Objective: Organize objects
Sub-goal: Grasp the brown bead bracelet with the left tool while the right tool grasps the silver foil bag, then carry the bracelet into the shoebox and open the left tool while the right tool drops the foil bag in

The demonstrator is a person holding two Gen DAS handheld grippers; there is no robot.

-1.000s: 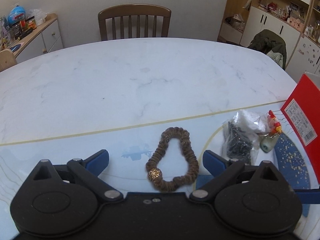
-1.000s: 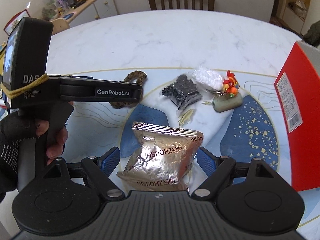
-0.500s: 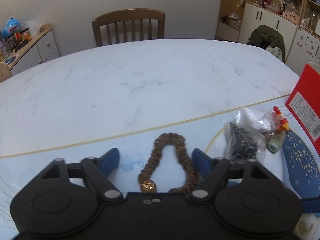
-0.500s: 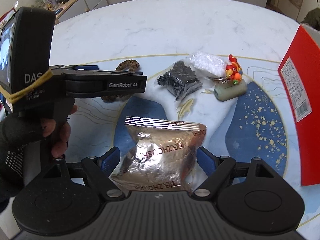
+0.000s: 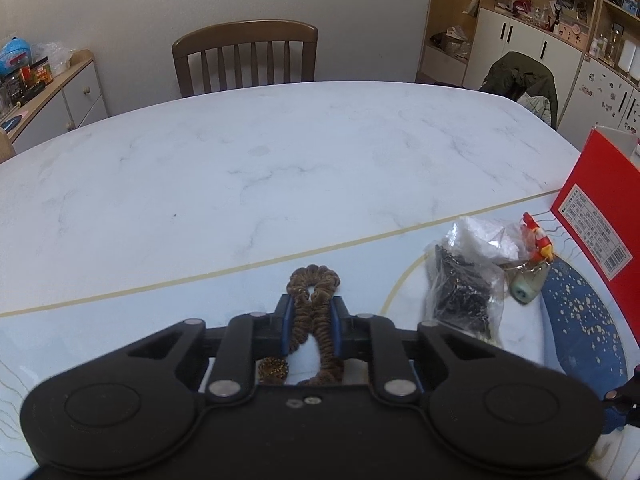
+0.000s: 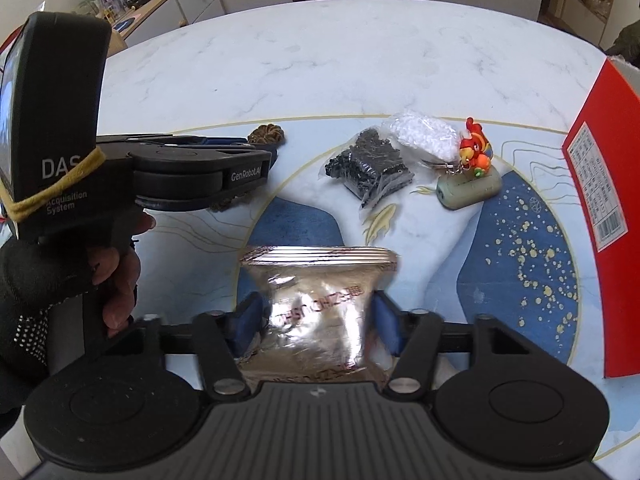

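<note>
A brown hair scrunchie (image 5: 314,280) with a gold bead (image 5: 273,369) lies on the patterned mat, and my left gripper (image 5: 311,312) is shut on its two strands, squeezing the loop narrow. In the right wrist view only the scrunchie (image 6: 267,135) end pokes out past the left gripper (image 6: 264,156). A silver foil snack packet (image 6: 316,300) lies on the mat with my right gripper (image 6: 316,312) shut on its sides, the blue pads (image 6: 248,318) pressing into the foil.
A bag of black and white beads (image 6: 372,164), (image 5: 466,280) and a parrot keychain on a pale green case (image 6: 470,178) lie further back on the mat (image 6: 520,240). A red box (image 6: 604,208) stands at the right. A gloved hand (image 6: 60,280) holds the left gripper. A wooden chair (image 5: 245,58) stands behind the marble table (image 5: 280,152).
Both grippers went from wide open to shut: the left closed on the scrunchie, pinching its loop narrow, and the right closed on the foil packet.
</note>
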